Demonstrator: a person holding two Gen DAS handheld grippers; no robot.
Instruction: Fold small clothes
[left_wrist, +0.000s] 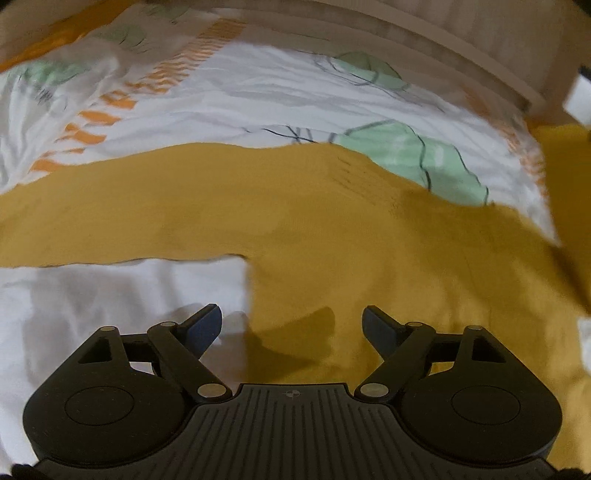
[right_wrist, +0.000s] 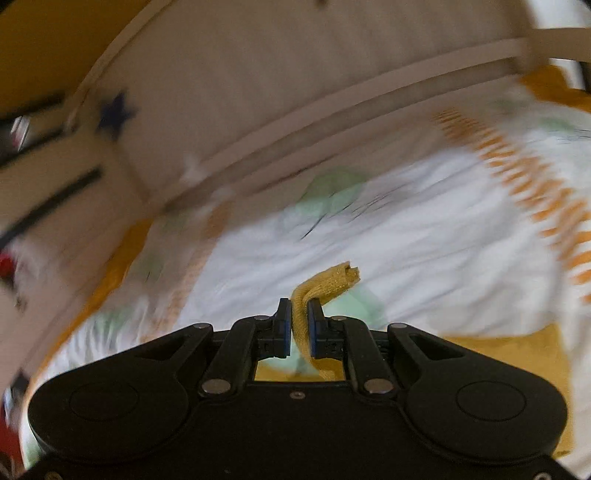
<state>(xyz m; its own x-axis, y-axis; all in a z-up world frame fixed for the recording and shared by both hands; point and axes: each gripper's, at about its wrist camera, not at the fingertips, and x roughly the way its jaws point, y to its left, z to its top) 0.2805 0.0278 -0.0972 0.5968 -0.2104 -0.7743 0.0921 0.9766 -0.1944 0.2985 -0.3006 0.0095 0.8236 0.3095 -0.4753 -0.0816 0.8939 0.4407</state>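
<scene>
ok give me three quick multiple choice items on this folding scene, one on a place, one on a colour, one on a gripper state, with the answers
1. Where does the mustard-yellow garment lie?
A. on a wooden floor
B. on the patterned white bedsheet
C. in a basket

2. What colour are the broken stripe marks printed on the bedsheet?
A. orange
B. purple
C. black

3. How does the right gripper stand?
A. wide open and empty
B. shut on a strip of the garment
C. shut on nothing

Answers:
1 B, the left wrist view shows the garment spread flat with bedsheet above and below it.
2 A, orange dashes run in a band across the white cloth in both views.
3 B, the pads press on a yellow knit strip that sticks out past the fingertips, while the left gripper is open over the garment.
</scene>
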